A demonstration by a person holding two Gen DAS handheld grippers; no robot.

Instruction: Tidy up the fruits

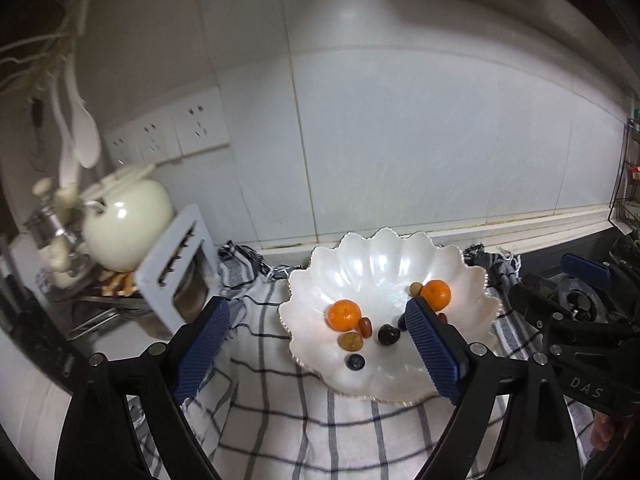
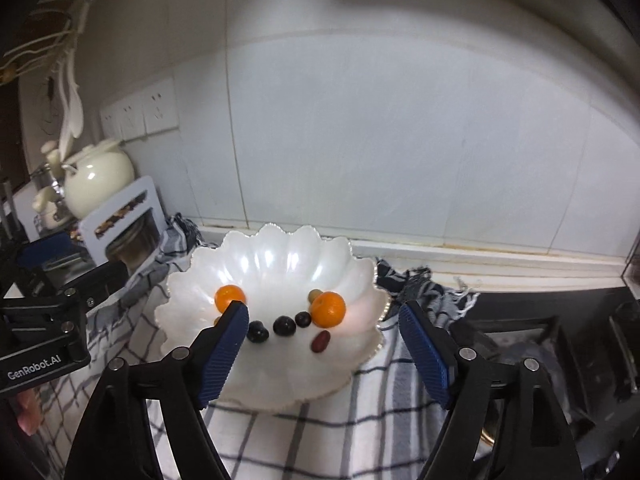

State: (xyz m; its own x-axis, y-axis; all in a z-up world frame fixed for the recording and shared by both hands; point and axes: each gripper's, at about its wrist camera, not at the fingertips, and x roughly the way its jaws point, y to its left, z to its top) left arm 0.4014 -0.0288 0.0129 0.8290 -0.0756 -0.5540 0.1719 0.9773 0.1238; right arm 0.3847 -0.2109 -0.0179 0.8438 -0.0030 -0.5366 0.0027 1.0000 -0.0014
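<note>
Left wrist: both fingers (image 1: 434, 354) pairs spread, empty, above scalloped bowl (image 1: 472, 280) rim.

A cream teapot (image 1: 128, 224) stands near wall sockets (image 1: 168, 132).

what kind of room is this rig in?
Most likely a home kitchen counter: tiled wall with wall sockets, a cream teapot beside hanging utensils, and what looks like a gas hob at the right. The scalloped fruit bowl sits on a checked cloth.

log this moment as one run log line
left gripper: open, empty | right gripper: open, empty | oranges and small fruits: in white bowl on checked cloth
</note>
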